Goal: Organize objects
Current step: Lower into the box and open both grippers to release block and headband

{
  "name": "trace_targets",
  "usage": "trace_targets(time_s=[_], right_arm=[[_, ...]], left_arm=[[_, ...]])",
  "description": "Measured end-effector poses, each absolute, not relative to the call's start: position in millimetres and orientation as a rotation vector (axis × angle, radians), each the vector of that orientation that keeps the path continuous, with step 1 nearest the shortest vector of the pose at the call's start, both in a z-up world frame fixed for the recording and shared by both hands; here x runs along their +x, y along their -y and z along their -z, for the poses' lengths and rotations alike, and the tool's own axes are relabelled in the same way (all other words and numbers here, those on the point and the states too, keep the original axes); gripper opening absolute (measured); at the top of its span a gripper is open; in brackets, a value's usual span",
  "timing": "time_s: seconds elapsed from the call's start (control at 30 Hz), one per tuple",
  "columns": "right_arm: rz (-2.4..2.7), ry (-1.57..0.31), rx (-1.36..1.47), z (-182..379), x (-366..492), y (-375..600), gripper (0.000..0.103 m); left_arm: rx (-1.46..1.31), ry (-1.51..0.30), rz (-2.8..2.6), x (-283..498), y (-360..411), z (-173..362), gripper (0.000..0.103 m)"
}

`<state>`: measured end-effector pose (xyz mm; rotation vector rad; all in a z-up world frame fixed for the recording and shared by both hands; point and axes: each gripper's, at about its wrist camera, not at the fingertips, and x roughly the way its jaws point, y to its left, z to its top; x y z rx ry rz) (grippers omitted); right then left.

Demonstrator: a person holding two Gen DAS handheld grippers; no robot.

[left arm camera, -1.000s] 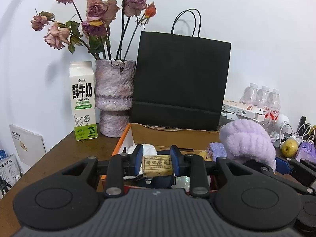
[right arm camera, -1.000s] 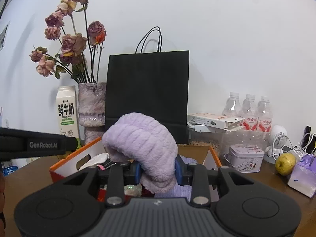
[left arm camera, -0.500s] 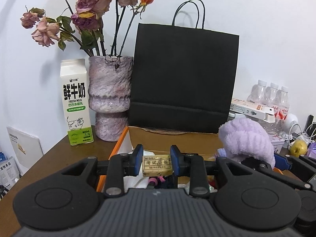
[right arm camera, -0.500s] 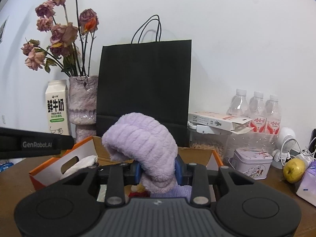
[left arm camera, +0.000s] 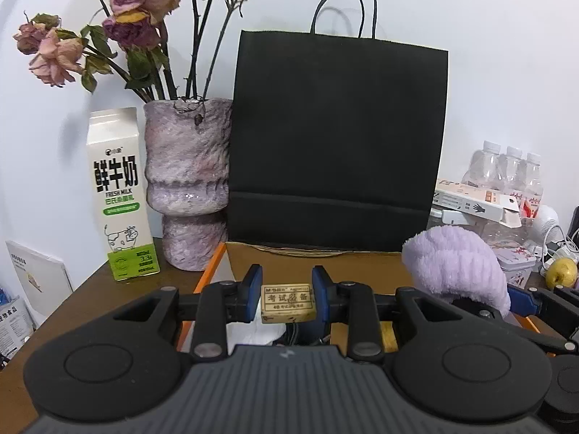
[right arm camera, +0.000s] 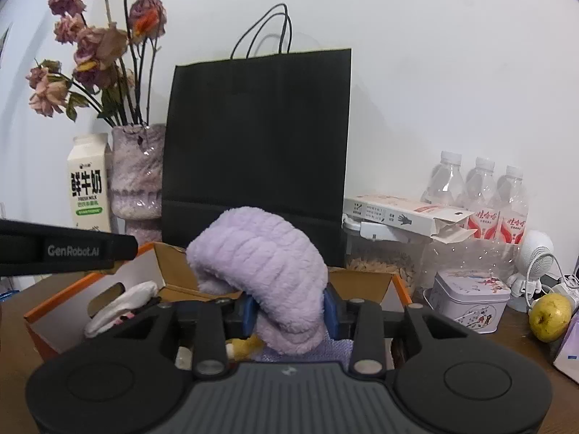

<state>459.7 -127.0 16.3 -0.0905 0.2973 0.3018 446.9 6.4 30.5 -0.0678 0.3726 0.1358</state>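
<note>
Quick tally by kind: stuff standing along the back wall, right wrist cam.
Water bottles: 3
Milk carton: 1
Vase of dried roses: 1
Black paper bag: 1
Total: 6

Fluffy purple cloth (right arm camera: 267,275), matt black paper bag (left arm camera: 336,144), glossy vase (left arm camera: 188,188), cardboard box (right arm camera: 72,296).

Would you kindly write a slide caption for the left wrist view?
Left gripper clamps a small eraser above the orange box, before a black paper bag.
</note>
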Motion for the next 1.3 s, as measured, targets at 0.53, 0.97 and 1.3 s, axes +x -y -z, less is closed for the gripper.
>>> trace_targets(time_s=[0.53, 0.97, 1.3], right_arm=[[-0.292, -0.356, -0.083, -13.7, 480.9, 131.7, 0.069], [-0.263, -0.354, -0.043, -16.7, 479.4, 138.8, 0.103], [-0.270, -0.343, -0.031, -23.1, 471.9, 142.0, 0.103]], left_arm=[[-0.067, -0.379, -0.159, 469.3, -14.1, -26.2, 0.070], [-0.045, -0.338, -0.193, 462.8, -17.6, -30.5, 0.103], [-0.055, -0.345, -0.188, 457.7, -21.2, -30.6, 0.103]])
